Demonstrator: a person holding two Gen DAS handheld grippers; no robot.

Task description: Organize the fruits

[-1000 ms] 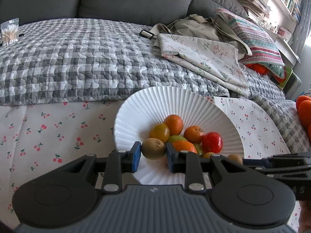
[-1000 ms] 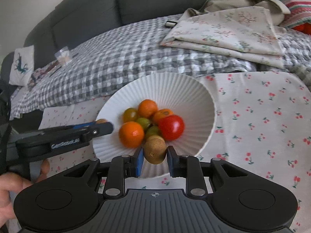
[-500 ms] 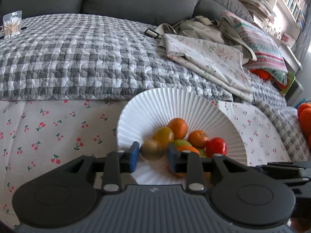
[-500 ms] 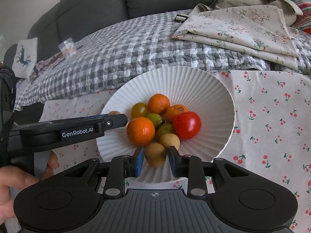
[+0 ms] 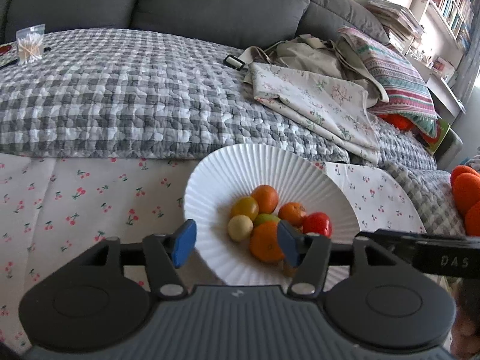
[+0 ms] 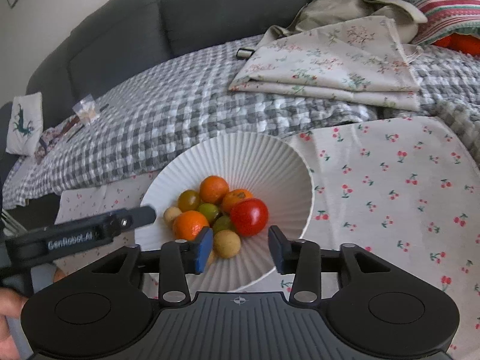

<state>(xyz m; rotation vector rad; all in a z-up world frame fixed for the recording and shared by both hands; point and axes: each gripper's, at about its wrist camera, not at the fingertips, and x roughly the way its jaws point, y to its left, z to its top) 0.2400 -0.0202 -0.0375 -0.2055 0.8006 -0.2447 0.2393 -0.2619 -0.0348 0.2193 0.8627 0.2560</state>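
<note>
Surface w/ white cherry-print cloth, set in front of a dark grey sofa. Grey-white checked quilt lies over the seat; folded floral fabric on it at far right, striped pillow beyond, bag of cotton swabs far left. Bookshelf in far right corner of the room.

White ribbed bowl sits on the cloth near the quilt edge. In it: red tomato, three oranges, the nearest orange at left, a yellow-green tomato, green fruits in the middle, two pale brown round fruits – one at near side, one at left side.

Vs a sec ago: each pale fruit was clamped in a gripper then; both now lie loose in the bowl. Left gripper jaws have just been opening, now apart, nothing pressed between them, the pale fruit and an orange show in the gap. Right gripper jaws likewise just opening, apart, its pale fruit just beside the left pad, not gripped. Both hover at the bowl's near rim.
</note>
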